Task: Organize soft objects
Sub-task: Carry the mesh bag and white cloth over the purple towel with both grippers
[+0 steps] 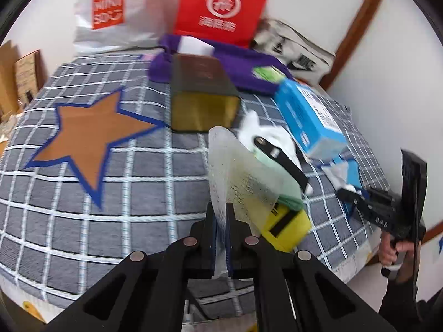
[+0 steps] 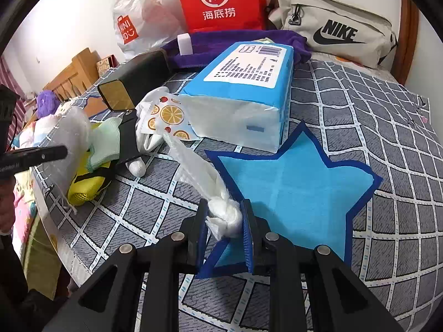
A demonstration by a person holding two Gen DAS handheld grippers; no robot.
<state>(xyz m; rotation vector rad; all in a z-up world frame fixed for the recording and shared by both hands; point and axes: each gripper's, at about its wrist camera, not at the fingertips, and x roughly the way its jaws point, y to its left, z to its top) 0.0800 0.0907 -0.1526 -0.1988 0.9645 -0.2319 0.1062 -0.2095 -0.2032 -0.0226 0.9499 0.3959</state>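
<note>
Two star patches (image 2: 293, 191) mark checked bedcover (image 1: 69, 221).

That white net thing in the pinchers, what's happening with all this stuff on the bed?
A person is sorting soft things on the checked bed cover. The left gripper is shut on a white mesh cloth. The right gripper is pinching a knotted white cloth above the blue star.

The left gripper (image 1: 221, 227) points steeply down with its jaws pinched together. The right gripper (image 2: 224, 221) also slants down, jaws narrowly parted and clamping.
</note>
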